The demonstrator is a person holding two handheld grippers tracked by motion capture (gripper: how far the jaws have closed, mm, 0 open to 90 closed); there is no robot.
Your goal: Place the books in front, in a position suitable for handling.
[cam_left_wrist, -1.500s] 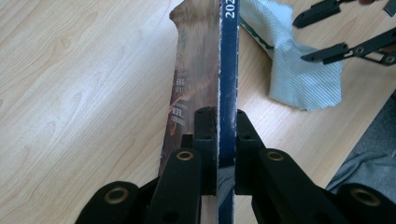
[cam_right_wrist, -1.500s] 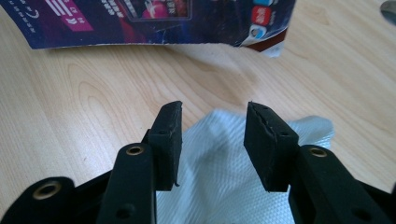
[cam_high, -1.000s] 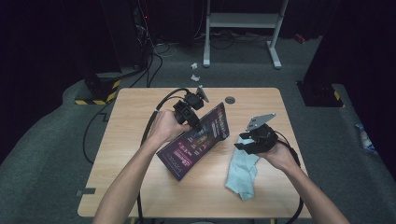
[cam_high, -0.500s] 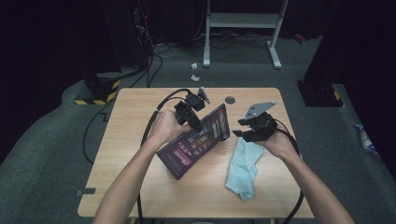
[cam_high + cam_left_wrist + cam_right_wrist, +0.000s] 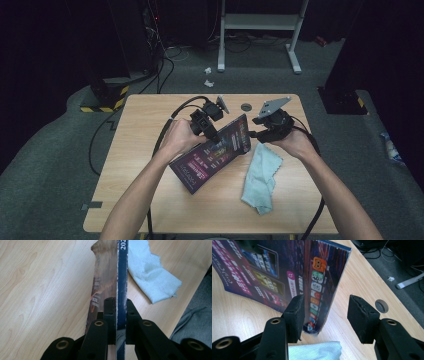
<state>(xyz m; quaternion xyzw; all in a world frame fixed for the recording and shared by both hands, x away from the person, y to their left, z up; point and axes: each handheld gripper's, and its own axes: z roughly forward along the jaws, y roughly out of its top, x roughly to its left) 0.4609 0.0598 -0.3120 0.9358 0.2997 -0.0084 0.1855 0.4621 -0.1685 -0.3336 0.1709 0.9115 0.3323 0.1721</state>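
A thin book with a dark purple cover (image 5: 220,150) stands tilted on its edge on the wooden table (image 5: 135,150). My left gripper (image 5: 211,134) is shut on its upper edge; in the left gripper view the jaws (image 5: 116,305) clamp the blue spine (image 5: 122,270). At the book's right end my right gripper (image 5: 251,133) is open. In the right gripper view the book's corner (image 5: 322,282) stands between the spread pads (image 5: 325,312), touching neither clearly. A light blue cloth (image 5: 260,177) lies crumpled on the table below the right hand.
A round cable hole (image 5: 246,106) sits near the table's far edge. Black cables (image 5: 167,125) trail from both grippers across the table. The table's right edge (image 5: 197,277) is close to the cloth (image 5: 150,272). A white frame (image 5: 260,22) stands on the floor beyond.
My right gripper has moved up and left, off the cloth's top to the book's right end. The cloth stays on the table. The left gripper still holds the book.
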